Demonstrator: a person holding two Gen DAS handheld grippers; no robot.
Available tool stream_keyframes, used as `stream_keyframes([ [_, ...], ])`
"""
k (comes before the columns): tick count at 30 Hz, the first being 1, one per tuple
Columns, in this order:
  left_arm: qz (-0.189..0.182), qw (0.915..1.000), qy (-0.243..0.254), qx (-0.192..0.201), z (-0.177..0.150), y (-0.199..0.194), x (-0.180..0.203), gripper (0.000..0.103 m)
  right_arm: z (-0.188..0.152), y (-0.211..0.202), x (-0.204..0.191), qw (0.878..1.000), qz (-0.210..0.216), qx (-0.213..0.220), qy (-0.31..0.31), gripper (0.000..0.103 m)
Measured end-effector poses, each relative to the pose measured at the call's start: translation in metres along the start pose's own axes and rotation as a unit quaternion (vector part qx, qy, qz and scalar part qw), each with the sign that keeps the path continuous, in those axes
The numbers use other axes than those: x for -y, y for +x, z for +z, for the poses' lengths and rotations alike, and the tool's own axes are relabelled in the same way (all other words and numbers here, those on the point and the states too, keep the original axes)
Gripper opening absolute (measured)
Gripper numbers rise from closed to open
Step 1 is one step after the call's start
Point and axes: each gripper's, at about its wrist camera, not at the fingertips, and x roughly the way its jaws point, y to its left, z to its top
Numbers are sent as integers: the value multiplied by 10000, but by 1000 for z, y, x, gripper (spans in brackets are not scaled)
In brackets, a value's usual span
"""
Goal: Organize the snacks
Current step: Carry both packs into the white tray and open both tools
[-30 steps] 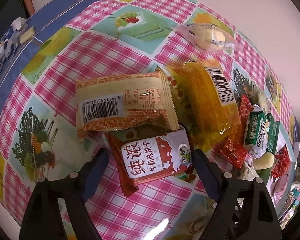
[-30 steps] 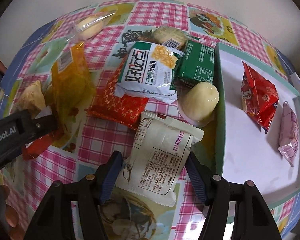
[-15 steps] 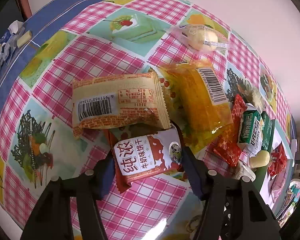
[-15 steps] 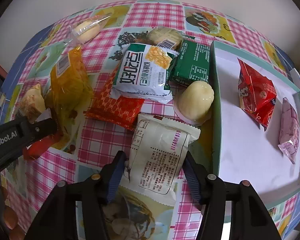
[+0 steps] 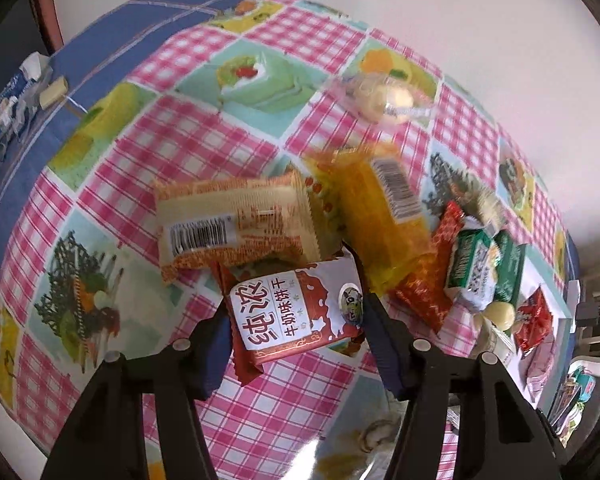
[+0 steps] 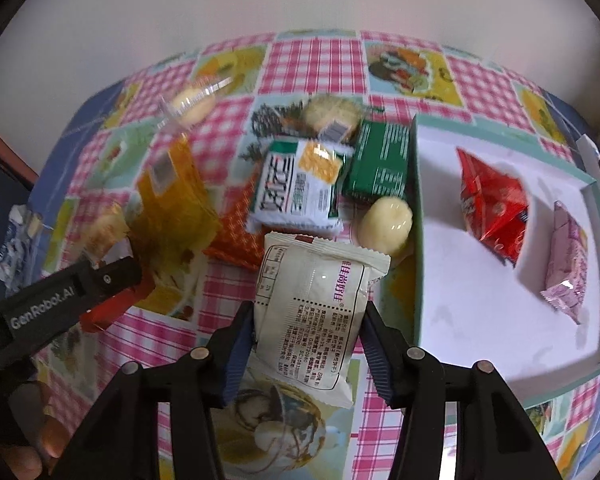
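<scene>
Both packets gripped and lifted off the tablecloth.

My left gripper (image 5: pixel 294 320), open a second ago, now clamps the red milk-biscuit packet (image 5: pixel 296 316); my right gripper (image 6: pixel 306 340) clamps the white packet (image 6: pixel 312 316) beside the tray (image 6: pixel 420 280) at the table's right edge. Next: the tray.
</scene>
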Motion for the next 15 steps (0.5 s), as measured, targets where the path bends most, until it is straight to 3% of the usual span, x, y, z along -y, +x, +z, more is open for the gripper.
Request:
stream_keyframes([
  [8,-27,9993,137,359,-2,-32,7,63,-1,-19,2,9998,74,109,153,55],
  [15,-258,9967,616,464,-8,-40,50,63,3,-23,51,9970,-217,186,715,55],
])
